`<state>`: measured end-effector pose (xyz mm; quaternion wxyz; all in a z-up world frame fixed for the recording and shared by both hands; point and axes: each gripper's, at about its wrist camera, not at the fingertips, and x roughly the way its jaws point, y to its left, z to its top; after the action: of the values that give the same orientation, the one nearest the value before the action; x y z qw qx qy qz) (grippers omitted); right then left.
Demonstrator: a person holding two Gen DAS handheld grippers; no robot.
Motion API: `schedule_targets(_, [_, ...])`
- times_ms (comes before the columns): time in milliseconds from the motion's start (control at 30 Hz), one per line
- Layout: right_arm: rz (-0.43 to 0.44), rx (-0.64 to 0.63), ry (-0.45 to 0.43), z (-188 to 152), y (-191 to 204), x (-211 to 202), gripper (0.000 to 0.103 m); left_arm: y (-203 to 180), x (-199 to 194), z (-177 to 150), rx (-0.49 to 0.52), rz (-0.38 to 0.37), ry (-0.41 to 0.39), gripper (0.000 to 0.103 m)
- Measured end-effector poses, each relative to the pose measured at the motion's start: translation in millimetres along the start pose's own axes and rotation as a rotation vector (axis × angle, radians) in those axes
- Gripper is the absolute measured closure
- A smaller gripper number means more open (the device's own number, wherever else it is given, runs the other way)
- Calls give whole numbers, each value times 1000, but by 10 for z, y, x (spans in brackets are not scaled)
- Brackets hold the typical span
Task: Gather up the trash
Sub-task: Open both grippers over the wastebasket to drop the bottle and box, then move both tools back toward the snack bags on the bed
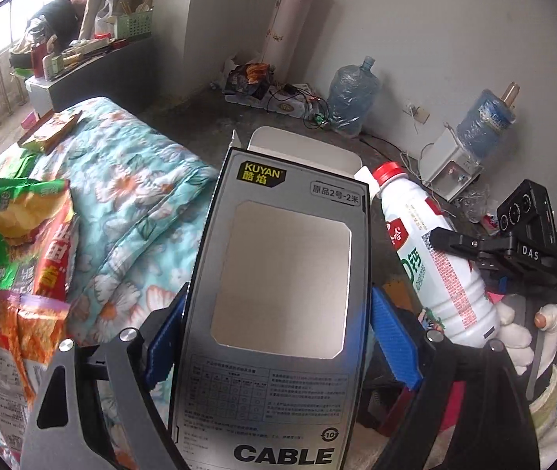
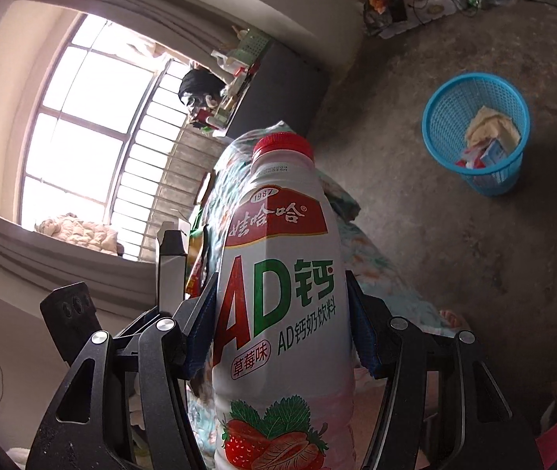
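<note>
My left gripper (image 1: 278, 337) jaws clamp the KUYAN "CABLE" box (image 1: 278, 293) — right gripper (image 2: 282, 321) jaws grip the "AD钙" strawberry bottle (image 2: 278, 293); blue basket (image 2: 441, 117) on floor.

2 close wrist views — shared bed (image 1: 133, 180), bottle (image 1: 435, 258).

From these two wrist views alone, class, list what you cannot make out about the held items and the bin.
- Cable box, left wrist view: its bottom end is cut off by the frame edge; any contents sit out of sight past the window.
- AD calcium milk bottle, right wrist view: base cut off; opaque, so fill level unknown.
- Blue trash basket, right wrist view: items inside too small to identify.
</note>
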<state>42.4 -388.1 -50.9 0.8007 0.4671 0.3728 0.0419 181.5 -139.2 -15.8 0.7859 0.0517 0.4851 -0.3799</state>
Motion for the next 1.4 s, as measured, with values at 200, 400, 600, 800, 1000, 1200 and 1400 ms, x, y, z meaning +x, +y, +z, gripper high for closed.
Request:
schedule_targets(200, [-18, 169, -96, 614, -685, -93, 47, -373, 1161, 1056, 37, -116, 165, 19])
schedule_targets(400, [-45, 327, -103, 1373, -1451, 441, 46, -595, 2504, 1847, 68, -86, 266, 19])
schedule_targets(600, [-152, 512, -114, 1794, -2454, 1164, 36, -560, 3692, 2157, 26, -45, 322, 9])
schedule_targets(800, [-152, 538, -127, 1583, -2592, 1240, 36, -407, 3868, 2074, -84, -124, 361, 9])
schedule_targets(1000, [-231, 419, -162, 1267, -2223, 865, 36, -347, 3170, 2105, -66, -168, 239, 9])
schedule_targets(1200, [-330, 206, -208, 785, -1439, 415, 36, -238, 1711, 1959, 21, -113, -128, 10])
schedule_targets(1400, [-303, 3, -221, 398, -692, 201, 26, 173, 452, 1403, -34, -57, -262, 10])
